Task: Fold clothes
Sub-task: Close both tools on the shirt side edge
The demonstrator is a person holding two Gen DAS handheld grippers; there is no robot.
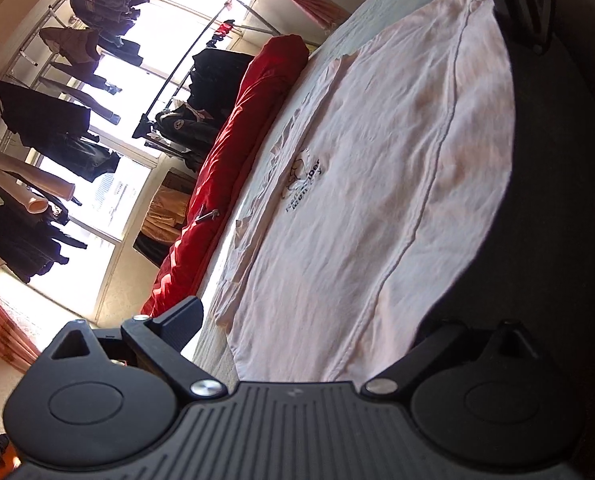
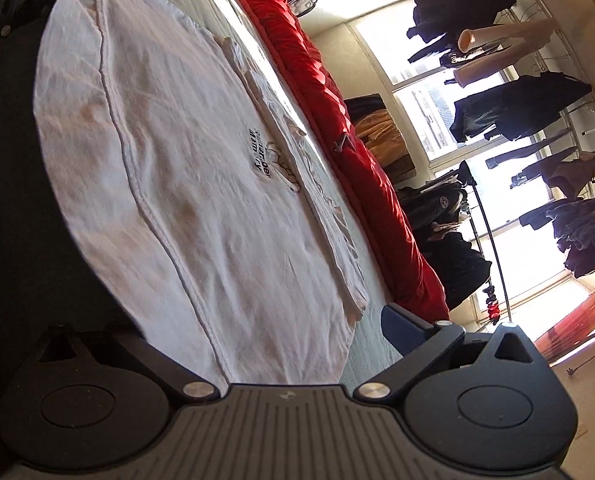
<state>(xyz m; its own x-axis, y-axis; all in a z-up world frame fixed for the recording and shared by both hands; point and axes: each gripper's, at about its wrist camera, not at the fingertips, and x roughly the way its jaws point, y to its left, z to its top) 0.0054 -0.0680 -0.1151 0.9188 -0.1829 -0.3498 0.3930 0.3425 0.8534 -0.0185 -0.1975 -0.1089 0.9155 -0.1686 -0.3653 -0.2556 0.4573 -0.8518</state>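
On the pale bedsheet (image 1: 337,40), beside a red duvet (image 1: 233,160): one white T-shirt (image 1: 357,200), spread flat, far edge turned in. Left gripper (image 1: 317,320) and right gripper (image 2: 257,320) gape, nothing held. Folding barely begun.

In the left wrist view, the left gripper's (image 1: 337,328) finger at four o'clock is lost in dark shadow, and the shirt's (image 1: 377,184) hem runs behind the gripper body at six o'clock. The shirt's print (image 1: 303,186) is too blurred to read. In the right wrist view, the right gripper's (image 2: 233,328) eight o'clock finger is likewise swallowed by shadow.
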